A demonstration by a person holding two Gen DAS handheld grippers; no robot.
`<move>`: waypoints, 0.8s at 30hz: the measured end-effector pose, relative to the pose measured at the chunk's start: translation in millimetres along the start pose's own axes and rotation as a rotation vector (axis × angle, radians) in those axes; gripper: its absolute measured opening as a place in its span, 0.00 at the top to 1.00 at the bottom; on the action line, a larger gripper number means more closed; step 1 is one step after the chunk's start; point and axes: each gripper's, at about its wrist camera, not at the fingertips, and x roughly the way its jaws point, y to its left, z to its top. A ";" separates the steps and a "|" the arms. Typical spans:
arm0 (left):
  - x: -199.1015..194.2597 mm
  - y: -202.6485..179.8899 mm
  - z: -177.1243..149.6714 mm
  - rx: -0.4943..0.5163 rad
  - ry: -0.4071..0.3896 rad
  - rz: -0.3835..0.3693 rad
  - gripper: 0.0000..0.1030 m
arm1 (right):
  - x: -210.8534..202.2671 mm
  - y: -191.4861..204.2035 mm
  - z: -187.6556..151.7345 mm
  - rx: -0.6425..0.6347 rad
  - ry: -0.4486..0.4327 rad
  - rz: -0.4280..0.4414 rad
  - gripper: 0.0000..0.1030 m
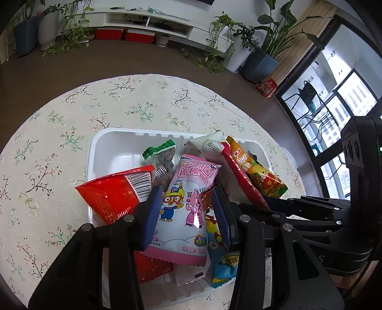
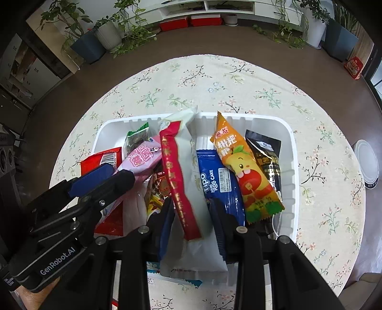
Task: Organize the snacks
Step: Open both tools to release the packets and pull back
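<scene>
A white plastic tray (image 1: 112,140) (image 2: 284,128) sits on the round floral table and holds several snack packets. My left gripper (image 1: 186,214) is shut on a pink cartoon packet (image 1: 186,190), which also shows in the right wrist view (image 2: 143,161). My right gripper (image 2: 192,224) is shut on a white packet with a red stripe (image 2: 181,171), which also shows in the left wrist view (image 1: 214,146). A red packet (image 1: 112,198), an orange fruit packet (image 2: 246,171), a blue Tipo roll cake packet (image 2: 219,183), a black packet (image 2: 265,152) and a green-topped packet (image 1: 162,155) lie in the tray.
A white round lid (image 2: 367,162) lies on the table's right side. The floral tablecloth (image 1: 59,124) surrounds the tray. Potted plants (image 1: 260,59), a white TV cabinet (image 1: 148,21) and red boxes (image 1: 124,34) stand on the floor beyond. The left gripper's body (image 2: 71,198) is just left of the right gripper.
</scene>
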 end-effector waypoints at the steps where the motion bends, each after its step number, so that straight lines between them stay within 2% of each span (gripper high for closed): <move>1: -0.8 -0.5 -0.3 0.001 -0.002 0.000 0.60 | -0.8 -0.1 -0.5 0.000 -0.001 0.001 0.63; 6: -5.6 0.0 -2.7 -0.004 -0.015 -0.005 0.53 | -5.5 -2.0 -2.5 0.009 -0.008 0.006 0.60; 13: -9.1 0.2 -8.2 -0.004 -0.026 -0.007 0.50 | -10.8 -4.5 -5.8 0.012 -0.013 0.013 0.53; 24: -24.6 -3.6 -10.8 -0.004 -0.061 -0.028 0.47 | -18.8 -6.5 -9.6 0.007 -0.025 0.005 0.51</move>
